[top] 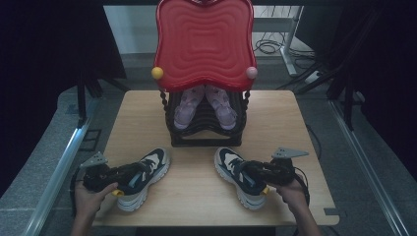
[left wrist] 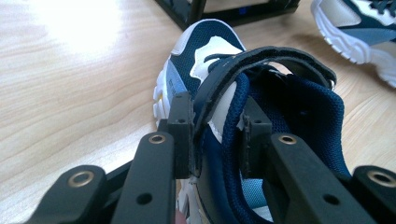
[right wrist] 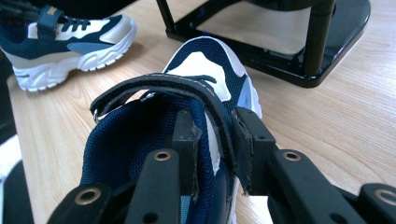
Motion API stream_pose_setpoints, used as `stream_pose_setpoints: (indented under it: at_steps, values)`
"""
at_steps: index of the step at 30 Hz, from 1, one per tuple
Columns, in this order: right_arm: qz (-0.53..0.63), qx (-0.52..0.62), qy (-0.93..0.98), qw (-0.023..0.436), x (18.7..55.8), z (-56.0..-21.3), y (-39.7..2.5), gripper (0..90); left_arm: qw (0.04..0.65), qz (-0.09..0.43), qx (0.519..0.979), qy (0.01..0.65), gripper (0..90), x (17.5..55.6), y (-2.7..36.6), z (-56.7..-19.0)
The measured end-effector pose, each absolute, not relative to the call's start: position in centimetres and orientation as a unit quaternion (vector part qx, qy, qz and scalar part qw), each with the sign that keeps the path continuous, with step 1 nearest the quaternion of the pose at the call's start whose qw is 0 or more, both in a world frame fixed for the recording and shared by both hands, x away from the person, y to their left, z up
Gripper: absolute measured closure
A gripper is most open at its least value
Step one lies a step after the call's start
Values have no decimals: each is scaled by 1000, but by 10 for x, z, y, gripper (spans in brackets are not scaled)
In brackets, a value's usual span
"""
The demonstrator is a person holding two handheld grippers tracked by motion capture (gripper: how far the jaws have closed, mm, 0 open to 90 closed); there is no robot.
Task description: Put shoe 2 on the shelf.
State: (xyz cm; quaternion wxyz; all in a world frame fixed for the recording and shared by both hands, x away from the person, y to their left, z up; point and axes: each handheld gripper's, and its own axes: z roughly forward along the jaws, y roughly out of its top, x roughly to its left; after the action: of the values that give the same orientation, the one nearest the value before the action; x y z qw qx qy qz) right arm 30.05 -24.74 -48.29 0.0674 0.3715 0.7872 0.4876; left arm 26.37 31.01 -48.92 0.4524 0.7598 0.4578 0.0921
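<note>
Sneakers [top: 142, 177] [top: 241, 176] on table; tool views show jaws pinching collars.

Light wood tabletop [top: 196, 196] on grey floor [top: 44, 147]. Dark curtains [top: 44, 44] left and right. Metal rails [top: 59, 167] flank the tabletop. Behind: pale wall [top: 128, 29], white desk leg [top: 290, 39], cables [top: 268, 46] coiled on floor. Glare patch on wood in left gripper view

Black rack [top: 206, 135] with red wavy top [top: 204, 42] on wooden table [top: 196, 196]; pink shoes [top: 204, 105] inside
</note>
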Motion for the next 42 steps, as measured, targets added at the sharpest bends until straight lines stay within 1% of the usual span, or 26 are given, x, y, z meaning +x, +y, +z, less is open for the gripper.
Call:
stream_pose_setpoints:
  at_steps: [4,11,20,34,39,42]
  values:
    - [507,381,770,65,296,-484,-251,720,470,88,751,456,714,261,311,-485]
    - [530,389,750,79,284,-484,-259,720,491,88,732,464,716,259,313,-481]
    - [554,405,720,101,271,-481,-273,720,515,102,715,462,715,252,313,-471]
    - [583,419,684,130,266,-480,-287,719,540,112,699,456,715,246,313,-464]
    - [592,434,666,131,265,-479,-294,719,547,116,692,457,716,245,314,-463]
    - [595,442,655,143,264,-478,-297,719,556,118,687,453,715,243,314,-460]
